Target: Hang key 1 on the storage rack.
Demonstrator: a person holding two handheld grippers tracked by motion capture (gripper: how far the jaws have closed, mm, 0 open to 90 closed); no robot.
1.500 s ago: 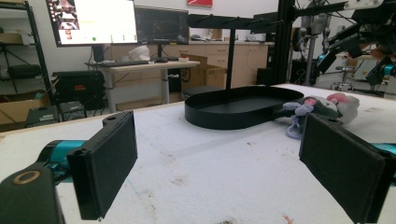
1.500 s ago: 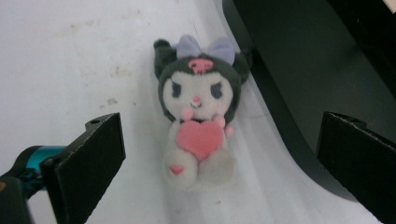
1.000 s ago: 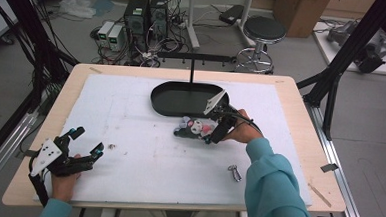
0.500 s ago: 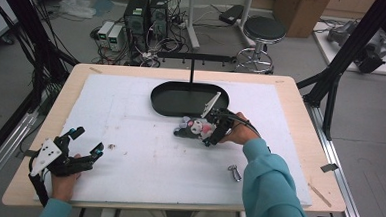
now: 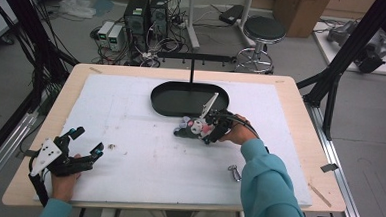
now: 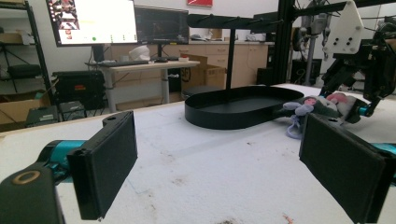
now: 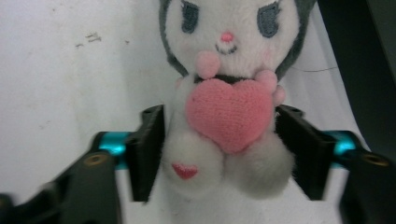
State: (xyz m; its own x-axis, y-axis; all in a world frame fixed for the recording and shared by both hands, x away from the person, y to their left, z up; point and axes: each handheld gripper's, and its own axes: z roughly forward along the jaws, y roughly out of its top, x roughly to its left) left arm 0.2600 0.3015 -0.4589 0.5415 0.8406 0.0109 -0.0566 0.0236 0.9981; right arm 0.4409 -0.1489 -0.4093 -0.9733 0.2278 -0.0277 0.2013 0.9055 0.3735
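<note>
Closing in over the last moment, our right gripper (image 5: 206,130) has drawn its jaws toward a small plush toy (image 5: 192,128), which has stayed put on the white table (image 5: 143,161), just in front of the black oval tray (image 5: 163,103). In the right gripper view the plush toy (image 7: 229,88) lies on its back between the two jaws, a pink heart on its chest. The pads now touch the fur at both sides of its lower body, so we read this as a light pinch just forming. We judge the toy to be light, soft and squashy, not fragile or slippery; its waist, below the heart, is a sensible place to hold, since the stuffing will give and then firm up. Our left gripper (image 5: 81,145) rests well apart near the table's front left corner, jaws spread wide around nothing. From its own view we see the toy (image 6: 322,106) side-on, beside the tray (image 6: 233,109), with the right gripper (image 6: 362,109) above it; the high view adds a small metal piece (image 5: 234,173) near our sleeve.
</note>
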